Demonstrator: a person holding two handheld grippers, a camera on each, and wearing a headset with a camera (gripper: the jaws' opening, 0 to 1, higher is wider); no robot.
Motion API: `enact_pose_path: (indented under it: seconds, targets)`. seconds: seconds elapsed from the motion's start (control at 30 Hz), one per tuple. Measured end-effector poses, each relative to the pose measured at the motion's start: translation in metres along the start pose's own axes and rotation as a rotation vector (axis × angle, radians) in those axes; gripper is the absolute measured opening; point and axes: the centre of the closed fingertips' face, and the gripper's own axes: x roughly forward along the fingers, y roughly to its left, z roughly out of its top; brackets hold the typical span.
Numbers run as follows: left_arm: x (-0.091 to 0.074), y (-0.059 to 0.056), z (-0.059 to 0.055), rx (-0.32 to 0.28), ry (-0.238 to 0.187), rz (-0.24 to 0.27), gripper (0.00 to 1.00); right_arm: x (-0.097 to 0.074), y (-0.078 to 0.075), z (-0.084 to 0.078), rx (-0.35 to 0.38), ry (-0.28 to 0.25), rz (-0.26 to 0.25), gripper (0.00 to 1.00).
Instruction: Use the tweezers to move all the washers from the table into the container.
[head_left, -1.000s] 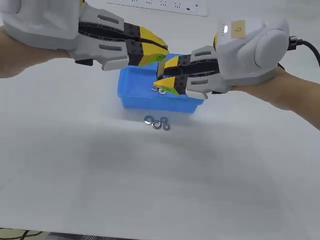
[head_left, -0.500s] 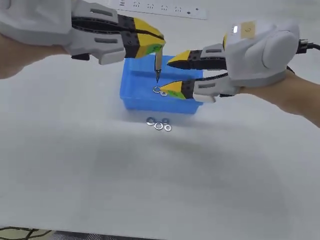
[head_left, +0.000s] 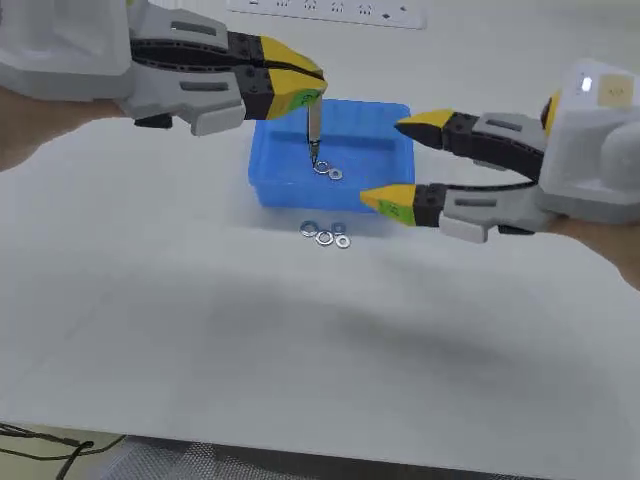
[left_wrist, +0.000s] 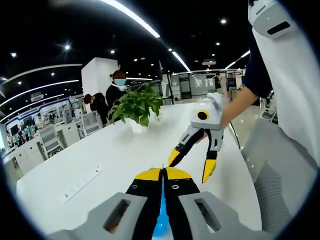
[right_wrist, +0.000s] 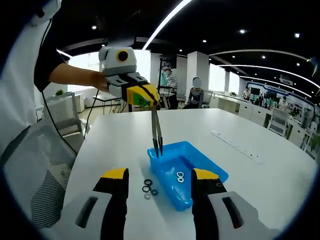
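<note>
Table (head_left: 200, 330), white and broad, carries everything. Toward the upper middle of the head view sits the blue container (head_left: 272, 190), a shallow open tray set where both tools can reach it. The left gripper (head_left: 312, 90) enters from the upper left with its jaws clenched on the top end of the tweezers (head_left: 313, 130). These hang nearly upright with their points down inside the tray, a hold that seems chosen so the fine tips can do what the broad jaws could not. The right gripper (head_left: 385, 160) comes in from the right edge, its jaws spread wide and grasping nothing, by the tray's right end; it looks held aside rather than helping. In the right gripper view the tweezers (right_wrist: 156, 127) drop from the yellow tips of the left gripper (right_wrist: 142, 97) to the tray's left corner, over the container (right_wrist: 202, 159). Two washers (head_left: 328, 172) lie inside the tray, just beside the tweezer points; whether the points pinch one is too small to tell. A small cluster of washers (head_left: 326, 236) lies on the table just below the tray's front wall, near centre frame and apart from both sets of jaws. The job therefore looks only partly done.
</note>
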Motion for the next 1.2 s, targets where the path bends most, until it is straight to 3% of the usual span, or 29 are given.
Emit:
enact_pose_path:
  seconds: [0.13, 0.3, 0.37, 0.6, 0.93, 1.2]
  targets:
    - [-0.004, -0.007, -0.004, -0.013, -0.001, 0.012, 0.04, -0.014, 0.01, -0.017, 0.059, 0.018, -0.024, 0.57]
    - [-0.005, -0.017, -0.011, -0.045, -0.008, 0.025, 0.04, -0.025, 0.015, -0.025, 0.11, 0.019, -0.057, 0.64]
    - [-0.003, -0.023, -0.012, -0.058, -0.022, 0.018, 0.04, -0.027, 0.016, -0.027, 0.133, 0.023, -0.066, 0.66]
    - [0.007, -0.035, -0.029, -0.088, -0.011, 0.004, 0.04, -0.026, 0.029, -0.036, 0.133, 0.055, -0.05, 0.68]
    - [0.013, -0.039, -0.048, -0.12, 0.005, -0.002, 0.04, -0.026, 0.041, -0.048, 0.157, 0.08, -0.02, 0.67]
    - [0.018, -0.039, -0.052, -0.105, -0.004, -0.015, 0.04, -0.032, 0.045, -0.062, 0.165, 0.114, -0.005, 0.72]
